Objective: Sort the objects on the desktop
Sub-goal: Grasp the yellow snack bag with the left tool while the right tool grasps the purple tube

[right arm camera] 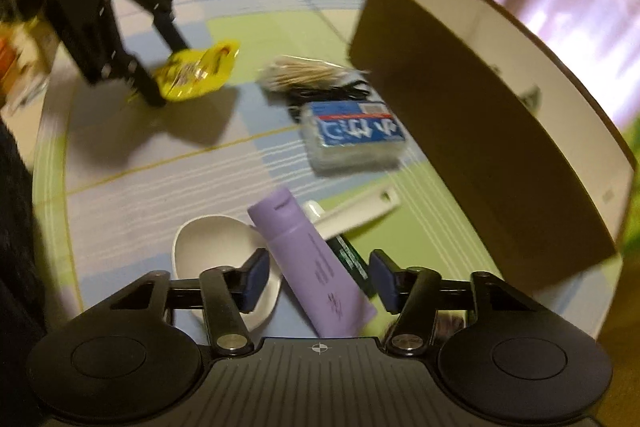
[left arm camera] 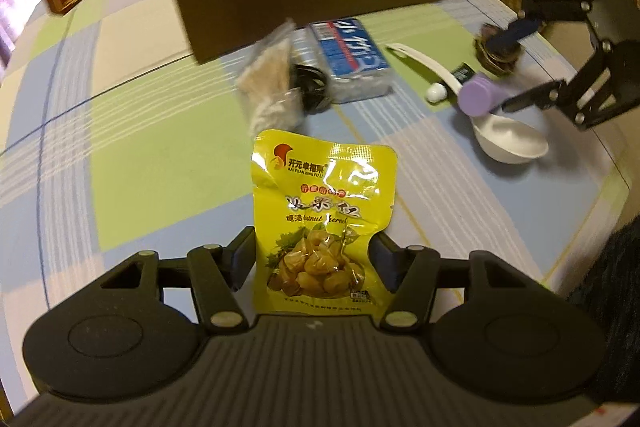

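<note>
Left tongs point(left arm camera: 312, 259) low in frame, clamped on the bottom of a glossy yellow snack pouch point(left arm camera: 320, 211), its crinkled top standing up toward centre. Right tongs point(right arm camera: 318, 277) spread apart around a matte lilac tube point(right arm camera: 312, 267) slanting between the pads, neither visibly touching. The right view alone shows the tube lying across a white ceramic spoon point(right arm camera: 212, 247) and the open cardboard box's point(right arm camera: 480, 147) pale inside at right. The left view shows a shiny blue tissue pack point(left arm camera: 348, 59) upper centre on the checked surface point(left arm camera: 140, 147).
</note>
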Demonstrator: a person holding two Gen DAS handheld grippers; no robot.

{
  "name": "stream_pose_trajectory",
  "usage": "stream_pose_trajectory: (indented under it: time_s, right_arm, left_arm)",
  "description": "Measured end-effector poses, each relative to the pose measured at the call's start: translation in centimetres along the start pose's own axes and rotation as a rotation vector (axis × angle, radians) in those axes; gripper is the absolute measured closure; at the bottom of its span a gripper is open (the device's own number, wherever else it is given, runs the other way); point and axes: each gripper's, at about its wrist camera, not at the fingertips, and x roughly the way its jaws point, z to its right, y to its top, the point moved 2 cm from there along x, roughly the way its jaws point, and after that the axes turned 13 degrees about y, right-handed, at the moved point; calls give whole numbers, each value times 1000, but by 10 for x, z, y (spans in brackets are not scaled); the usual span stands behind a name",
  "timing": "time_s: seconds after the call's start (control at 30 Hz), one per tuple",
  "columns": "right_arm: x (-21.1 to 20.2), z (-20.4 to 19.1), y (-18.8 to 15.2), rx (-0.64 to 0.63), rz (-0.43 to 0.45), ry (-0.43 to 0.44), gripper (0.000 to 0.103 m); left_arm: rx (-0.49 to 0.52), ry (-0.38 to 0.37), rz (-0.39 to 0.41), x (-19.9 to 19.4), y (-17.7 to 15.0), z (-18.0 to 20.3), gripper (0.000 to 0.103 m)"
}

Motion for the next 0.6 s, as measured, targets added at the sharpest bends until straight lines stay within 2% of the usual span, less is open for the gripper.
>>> stream_pose_trajectory:
  time_s: [0.13,0.2,0.37,0.5,0.6]
  right_arm:
    - [14,-2,3,-89,-25,32,58]
    - [21,-3,3,-125,-44,45,66]
    - [27,-1,3,-196,-45,49,75]
    - [15,6,4,-134,20,22,76]
    - [0,16,5,-28,93,-9,76]
  left_arm:
    - [-76,15,2,-6,-2,-8,48]
    - [-88,30,4,-7,-2,-8,48]
    - [-109,40,8,-10,-2,-6,48]
    - [-119,51,15,-13,2,-7,48]
    - [-122,61,27,-16,7,-9,48]
